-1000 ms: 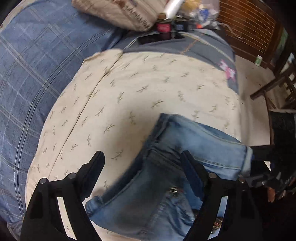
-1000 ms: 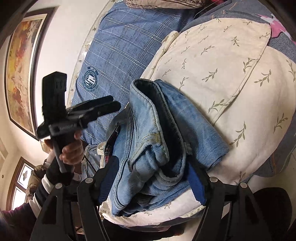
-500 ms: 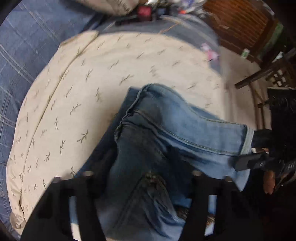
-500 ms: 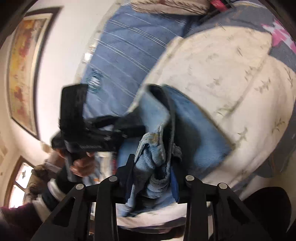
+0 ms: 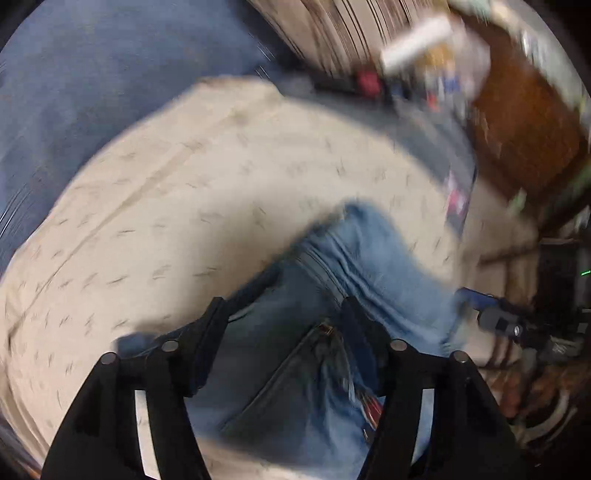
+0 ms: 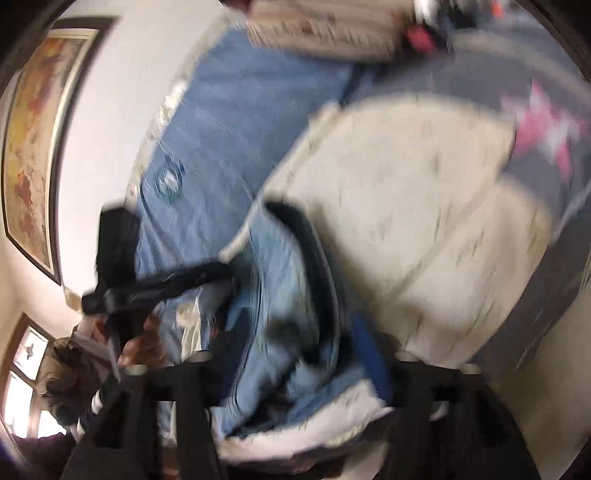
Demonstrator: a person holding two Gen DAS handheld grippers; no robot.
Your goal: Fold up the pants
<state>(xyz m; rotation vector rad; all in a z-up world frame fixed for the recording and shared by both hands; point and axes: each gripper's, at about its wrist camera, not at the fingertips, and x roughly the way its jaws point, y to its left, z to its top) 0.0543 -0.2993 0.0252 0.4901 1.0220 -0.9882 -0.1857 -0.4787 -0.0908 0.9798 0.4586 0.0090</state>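
Observation:
Folded blue jeans (image 5: pixel 351 295) lie bunched on a cream leaf-print cushion (image 5: pixel 184 221) near its front edge. Both views are blurred by motion. My left gripper (image 5: pixel 284 325) has its fingers around the waist part of the jeans, with denim filling the gap between them. My right gripper (image 6: pixel 291 354) has its fingers either side of the bundle (image 6: pixel 280 295) at its other end. The right gripper also shows at the right of the left wrist view (image 5: pixel 495 317), and the left gripper shows in the right wrist view (image 6: pixel 173 284).
A blue plaid blanket (image 5: pixel 92 92) lies behind the cushion. A striped pillow (image 5: pixel 314 29) and small bottles (image 5: pixel 406 44) sit at the far end. A wooden chair (image 5: pixel 524 122) stands at the right. A framed picture (image 6: pixel 33 140) hangs on the wall.
Both grippers have closed in on the jeans from wide open and moved; the bundle has shifted on the cushion. Both views are now heavily blurred.

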